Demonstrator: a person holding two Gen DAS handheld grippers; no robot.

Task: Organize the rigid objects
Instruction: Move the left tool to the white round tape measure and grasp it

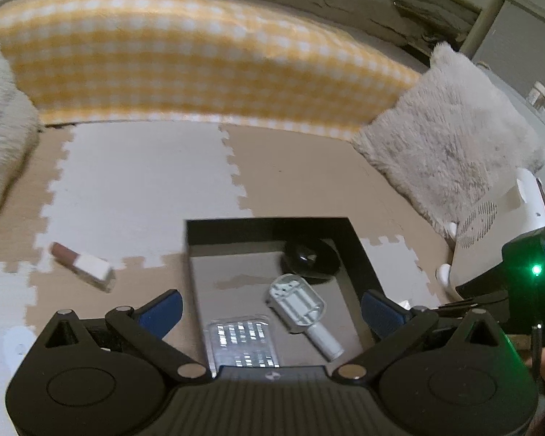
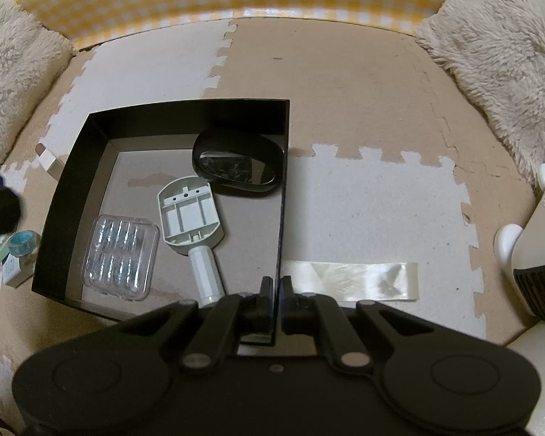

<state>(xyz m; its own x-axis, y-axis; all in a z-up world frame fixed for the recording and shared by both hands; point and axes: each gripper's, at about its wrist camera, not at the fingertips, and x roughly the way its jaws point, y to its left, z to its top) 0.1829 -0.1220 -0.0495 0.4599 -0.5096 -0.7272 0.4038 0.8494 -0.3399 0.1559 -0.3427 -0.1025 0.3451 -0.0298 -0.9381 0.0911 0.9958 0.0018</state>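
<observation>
Item: black box [image 2: 72,196], open-topped, thin rigid walls, grey card floor; set on interlocking foam mats [image 2: 363,83] in tan and white.

Contents: a black oval mirror [image 2: 236,165], glossy and scratched, at the far right corner; a grey plastic handled frame [image 2: 190,214] with a ribbed interior and a white cylindrical grip; a clear ribbed plastic case [image 2: 120,254] by the near left wall.

Outside the box: a brown-and-white block [image 1: 83,265] on the mat, left of it; a roll of blue tape [image 2: 21,243] and small pale pieces beside the left wall; a glossy clear strip [image 2: 348,279] to the right.

Right gripper [image 2: 276,287]: fingers drawn together on the box's right wall, which is pinched between them.

Left gripper [image 1: 270,309]: blue-padded fingers held wide apart above the box, nothing gripped.

Risks, as judged: the thin wall may buckle or slip under the pinch; if the box is tilted or dragged, smooth contents may slide and the mirror be scuffed further.
</observation>
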